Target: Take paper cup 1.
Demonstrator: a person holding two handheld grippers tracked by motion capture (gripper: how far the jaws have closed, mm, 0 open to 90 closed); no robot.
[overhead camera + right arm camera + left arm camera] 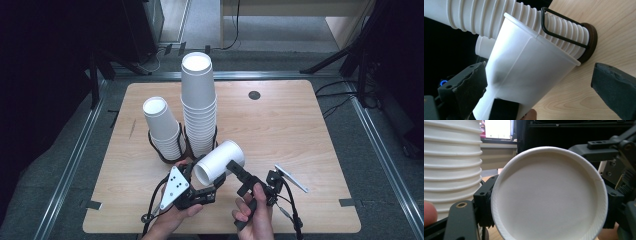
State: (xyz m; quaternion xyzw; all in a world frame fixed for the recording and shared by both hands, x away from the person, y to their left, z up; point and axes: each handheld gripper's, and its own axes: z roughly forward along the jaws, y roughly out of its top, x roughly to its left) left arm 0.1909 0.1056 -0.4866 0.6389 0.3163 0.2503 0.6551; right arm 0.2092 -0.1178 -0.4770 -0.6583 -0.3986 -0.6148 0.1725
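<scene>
A single white paper cup [220, 160] lies tipped on its side above the table's front, its mouth turned toward my left gripper [202, 180]. In the left gripper view the cup's mouth [549, 195] faces me and the left gripper [547, 207] is shut on it, a black pad on each side of the rim. My right gripper [252, 175] is at the cup's right side and open. In the right gripper view the cup's wall [529, 70] lies against the left pad [466, 87], while the right pad [614, 87] stands well apart from it.
Two stacks of white cups stand in black wire holders just behind the held cup: a tall one [198, 105] and a shorter one [162, 127] to its left. The wooden table [300, 130] has a small black round cap [254, 95] at the back.
</scene>
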